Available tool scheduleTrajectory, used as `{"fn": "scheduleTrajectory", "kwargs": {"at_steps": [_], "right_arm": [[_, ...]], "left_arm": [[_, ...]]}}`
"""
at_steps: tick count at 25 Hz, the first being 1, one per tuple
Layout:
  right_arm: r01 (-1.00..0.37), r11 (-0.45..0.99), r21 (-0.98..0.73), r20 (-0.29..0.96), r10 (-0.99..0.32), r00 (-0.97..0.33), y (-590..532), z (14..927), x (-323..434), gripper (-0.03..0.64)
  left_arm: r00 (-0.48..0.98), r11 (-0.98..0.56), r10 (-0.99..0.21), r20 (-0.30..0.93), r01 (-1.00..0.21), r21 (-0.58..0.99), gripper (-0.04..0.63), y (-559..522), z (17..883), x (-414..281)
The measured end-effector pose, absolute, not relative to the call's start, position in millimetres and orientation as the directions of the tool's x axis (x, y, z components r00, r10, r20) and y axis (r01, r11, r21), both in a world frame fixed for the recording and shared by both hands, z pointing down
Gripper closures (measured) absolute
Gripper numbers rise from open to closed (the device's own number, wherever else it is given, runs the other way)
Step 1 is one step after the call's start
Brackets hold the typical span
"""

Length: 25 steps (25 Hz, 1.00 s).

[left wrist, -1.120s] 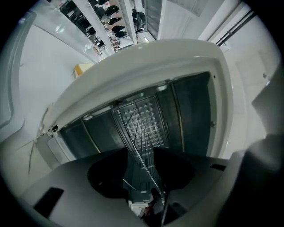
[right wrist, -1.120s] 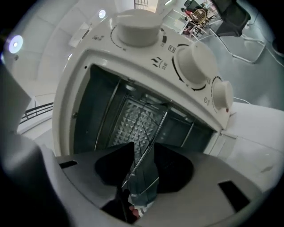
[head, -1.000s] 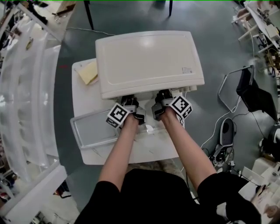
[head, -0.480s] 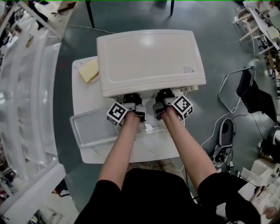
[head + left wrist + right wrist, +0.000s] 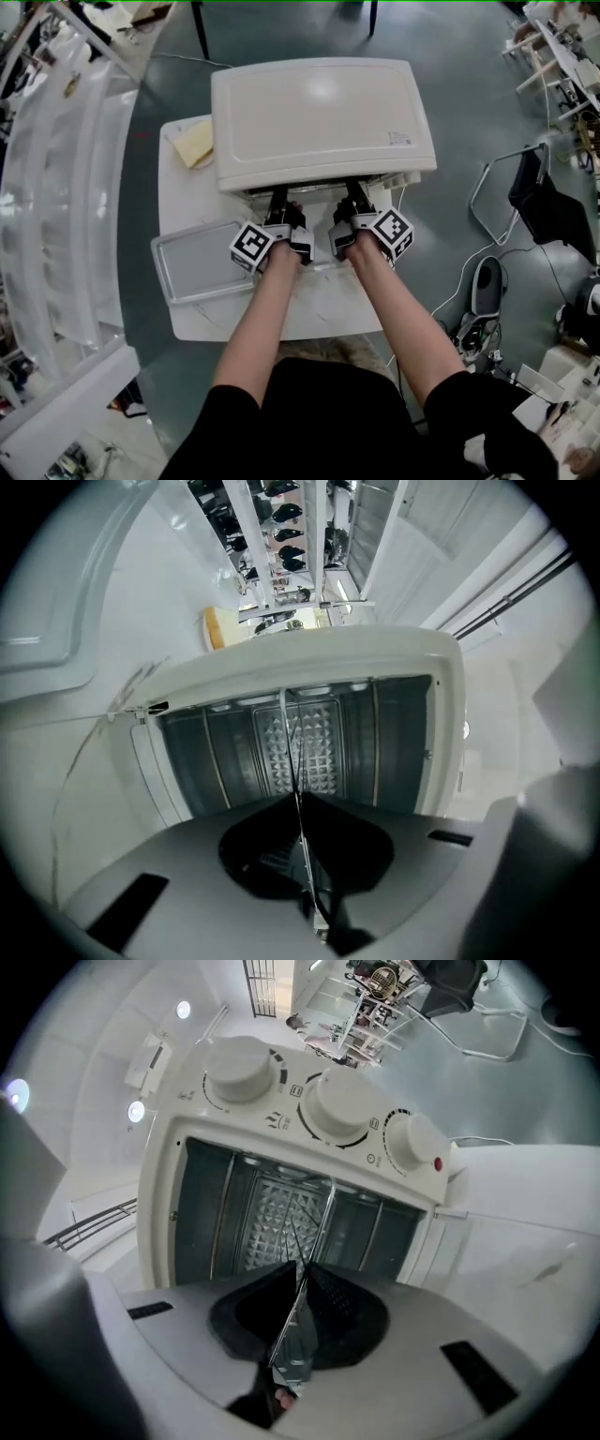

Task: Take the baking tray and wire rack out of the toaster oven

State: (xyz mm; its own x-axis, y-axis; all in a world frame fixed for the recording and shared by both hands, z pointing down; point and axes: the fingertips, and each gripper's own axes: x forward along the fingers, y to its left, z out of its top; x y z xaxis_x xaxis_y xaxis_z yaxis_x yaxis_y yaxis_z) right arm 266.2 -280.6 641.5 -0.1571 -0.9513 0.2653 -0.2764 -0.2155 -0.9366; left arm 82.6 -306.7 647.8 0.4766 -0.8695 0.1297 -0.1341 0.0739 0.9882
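Observation:
The white toaster oven (image 5: 319,117) stands open toward me on the table. Its wire rack (image 5: 294,752) shows edge-on as thin wires running from the dark oven cavity into both pairs of jaws. My left gripper (image 5: 278,197) has just been closing and is shut on the rack's front edge (image 5: 298,803). My right gripper (image 5: 354,192) has also just been closing and pinches the same rack (image 5: 323,1208) further right. The baking tray (image 5: 202,262) lies on the table, left of my left arm.
A yellow sponge (image 5: 195,142) lies at the oven's left rear corner. Three white knobs (image 5: 337,1105) sit beside the cavity. The open door (image 5: 323,274) lies flat under my hands. The white table's front edge (image 5: 281,336) is near my body.
Both grippers closed on the rack's front edge and drew back a little from the oven mouth toward me. Their black fingers now show below the oven's top.

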Motion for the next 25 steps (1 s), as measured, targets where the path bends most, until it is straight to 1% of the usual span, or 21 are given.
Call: {"fn": "scheduleTrajectory", "kwargs": {"at_steps": [4,7,10,14,21,25], "right_arm": [[-0.261,-0.213,-0.942,0.262,-0.95,-0.171,-263,641,264,0.563],[-0.24,-0.201,-0.95,0.248,-0.952,-0.182,-247,639,263,0.565],[-0.2,-0.2,-0.959,0.236,-0.955,-0.177,-230,638,263,0.569],[-0.205,-0.202,-0.958,0.243,-0.949,-0.202,-206,637,259,0.571],[-0.197,-0.165,-0.966,0.21,-0.948,-0.239,-168,630,256,0.571],[-0.192,-0.165,-0.967,0.211,-0.945,-0.251,-147,627,256,0.571]], "left_arm": [[0.47,0.082,-0.873,0.13,-0.122,0.989,0.574,-288,650,79],[0.462,0.067,-0.881,0.101,-0.09,0.994,0.575,-274,645,80],[0.458,0.067,-0.882,0.111,-0.112,0.991,0.575,-257,645,78],[0.453,0.082,-0.883,0.125,-0.113,0.99,0.575,-230,644,73],[0.449,0.041,-0.891,0.059,-0.049,0.998,0.577,-193,633,75],[0.454,0.055,-0.888,0.077,-0.061,0.997,0.577,-170,633,73]]}}
